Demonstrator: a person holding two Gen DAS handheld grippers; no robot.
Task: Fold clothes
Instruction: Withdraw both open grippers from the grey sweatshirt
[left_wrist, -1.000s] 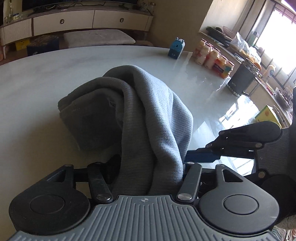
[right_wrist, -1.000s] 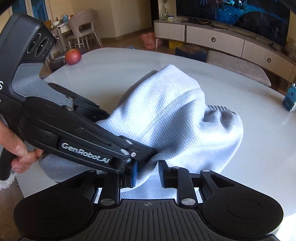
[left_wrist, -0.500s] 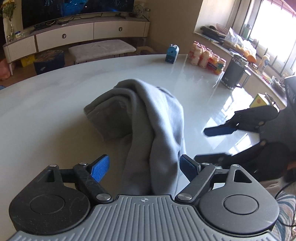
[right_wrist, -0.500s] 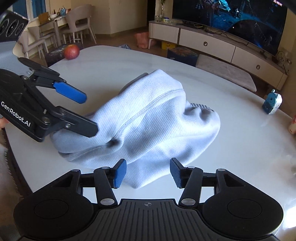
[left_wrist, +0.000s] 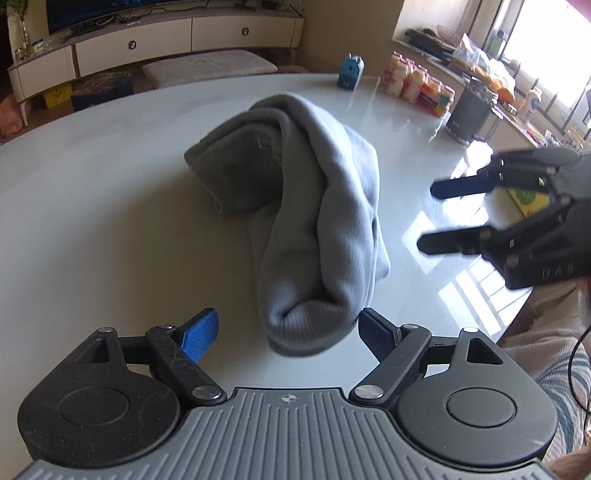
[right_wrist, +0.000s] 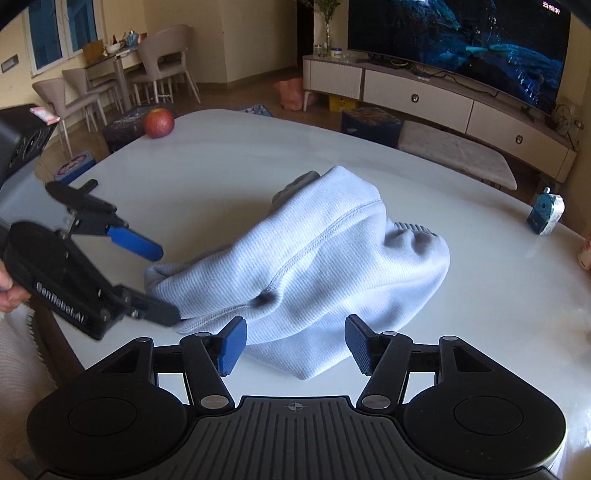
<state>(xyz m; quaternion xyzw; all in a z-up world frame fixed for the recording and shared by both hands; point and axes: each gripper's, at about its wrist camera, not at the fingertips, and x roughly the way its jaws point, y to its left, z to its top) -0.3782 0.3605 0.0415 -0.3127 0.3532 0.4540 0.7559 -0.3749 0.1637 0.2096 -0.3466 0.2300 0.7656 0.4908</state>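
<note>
On the desk the grey garment lies bundled, just released: left hand-held gripper wide open and empty, right hand-held gripper still opening, ready to regrasp.

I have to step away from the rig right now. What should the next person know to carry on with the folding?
Left gripper: open, holding nothing, just short of the garment.
Right gripper: jaws opening, nothing gripped, the garment's near edge between them.
The grey sweatshirt lies released on the white table in a rumpled, rolled bundle, one end near the table's edge.
Done: a rough fold-over.
Left: flatten it and square the folds.
</note>
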